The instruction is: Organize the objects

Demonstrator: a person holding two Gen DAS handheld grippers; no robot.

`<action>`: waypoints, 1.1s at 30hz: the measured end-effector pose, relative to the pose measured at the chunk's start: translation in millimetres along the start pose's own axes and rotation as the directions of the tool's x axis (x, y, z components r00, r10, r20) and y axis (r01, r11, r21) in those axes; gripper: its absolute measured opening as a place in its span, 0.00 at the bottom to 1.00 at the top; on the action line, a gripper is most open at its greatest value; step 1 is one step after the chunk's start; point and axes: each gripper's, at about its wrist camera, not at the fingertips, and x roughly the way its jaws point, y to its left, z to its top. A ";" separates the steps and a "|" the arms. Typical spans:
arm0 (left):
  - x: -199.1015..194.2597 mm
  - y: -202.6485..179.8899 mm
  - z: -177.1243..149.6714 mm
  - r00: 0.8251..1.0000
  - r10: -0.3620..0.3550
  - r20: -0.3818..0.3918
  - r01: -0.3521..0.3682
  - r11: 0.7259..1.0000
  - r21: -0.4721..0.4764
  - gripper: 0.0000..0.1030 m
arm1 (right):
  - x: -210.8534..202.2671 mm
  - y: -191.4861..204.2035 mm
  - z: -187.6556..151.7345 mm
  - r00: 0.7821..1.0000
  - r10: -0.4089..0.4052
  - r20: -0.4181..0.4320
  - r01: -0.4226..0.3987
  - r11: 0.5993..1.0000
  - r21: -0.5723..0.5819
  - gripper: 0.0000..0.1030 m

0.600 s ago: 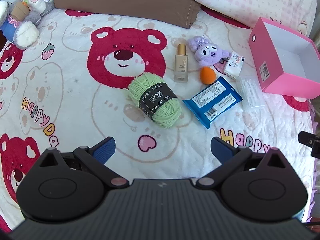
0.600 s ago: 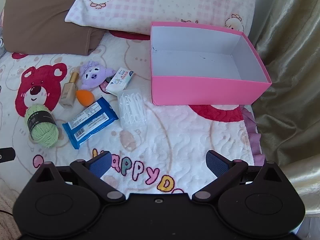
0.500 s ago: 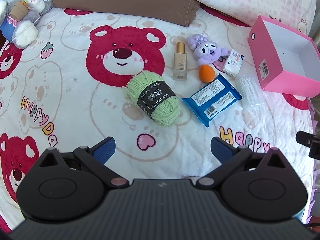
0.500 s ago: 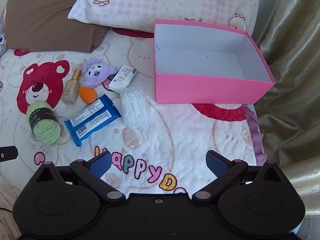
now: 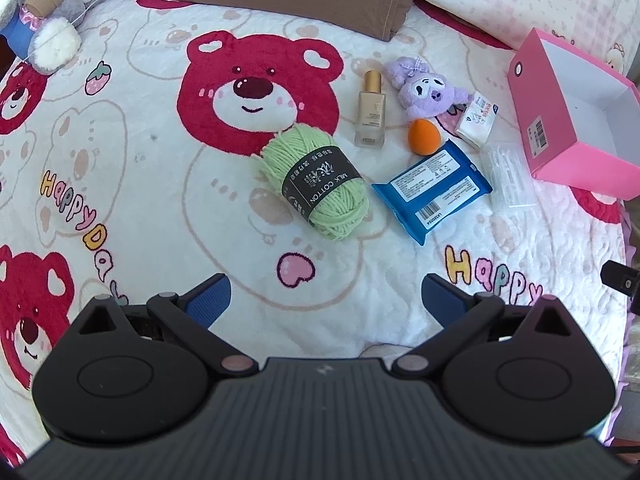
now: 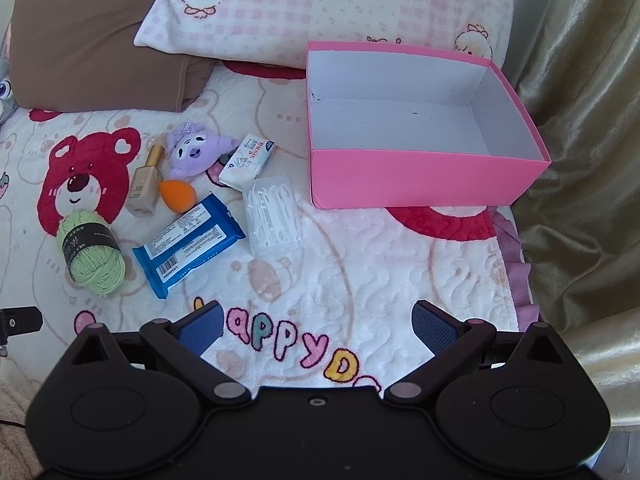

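Both tongs wide, empty: left tongs (image 5: 324, 292), right tongs (image 6: 316, 322). Risk: clear floss-pick pack (image 6: 272, 212) slippery, may slip before pink box (image 6: 420, 176).

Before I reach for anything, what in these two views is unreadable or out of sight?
- Pink cardboard box: left wrist view, right part cut off by the frame edge.
- Grey plush rabbit: left wrist view, cropped by the top-left edge.
- Blue wipes pack: label print too small in both views.
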 end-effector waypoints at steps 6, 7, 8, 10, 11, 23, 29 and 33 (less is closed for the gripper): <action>-2.1 -0.8 -0.8 1.000 -0.008 -0.002 0.008 1.000 -0.003 1.00 | -0.7 -0.3 -0.6 1.000 -0.006 0.002 0.006 1.000 -0.001 0.99; -2.5 -1.0 -0.9 1.000 -0.008 -0.002 0.008 1.000 -0.002 1.00 | -0.7 0.0 -0.9 1.000 -0.006 0.001 0.006 1.000 -0.002 0.99; -2.7 -1.0 -1.2 1.000 -0.009 -0.002 0.009 1.000 -0.002 1.00 | -0.4 0.4 -1.1 1.000 -0.007 0.000 0.007 1.000 -0.004 0.99; -2.9 -0.6 -1.5 1.000 -0.013 -0.005 0.013 1.000 -0.004 1.00 | -0.3 0.6 -1.0 1.000 -0.007 -0.002 0.007 1.000 -0.007 0.99; -2.7 -0.8 -1.8 1.000 -0.014 -0.007 0.014 1.000 -0.005 1.00 | -0.4 0.9 -0.9 1.000 -0.006 -0.002 0.006 1.000 -0.008 0.99; -6.5 -2.6 -4.7 1.000 -0.027 0.004 0.027 1.000 0.008 1.00 | -0.8 3.3 -2.4 1.000 -0.010 0.005 0.010 0.999 -0.031 0.99; -10.9 -4.6 -5.3 0.999 -0.036 0.008 0.036 0.999 0.010 1.00 | -0.8 3.0 -2.6 1.000 -0.011 0.005 0.011 0.999 -0.031 0.99; -10.8 -4.9 -5.5 0.999 -0.035 0.007 0.035 0.999 0.010 1.00 | -0.7 2.7 -2.8 1.000 -0.010 0.005 0.010 0.999 -0.031 0.99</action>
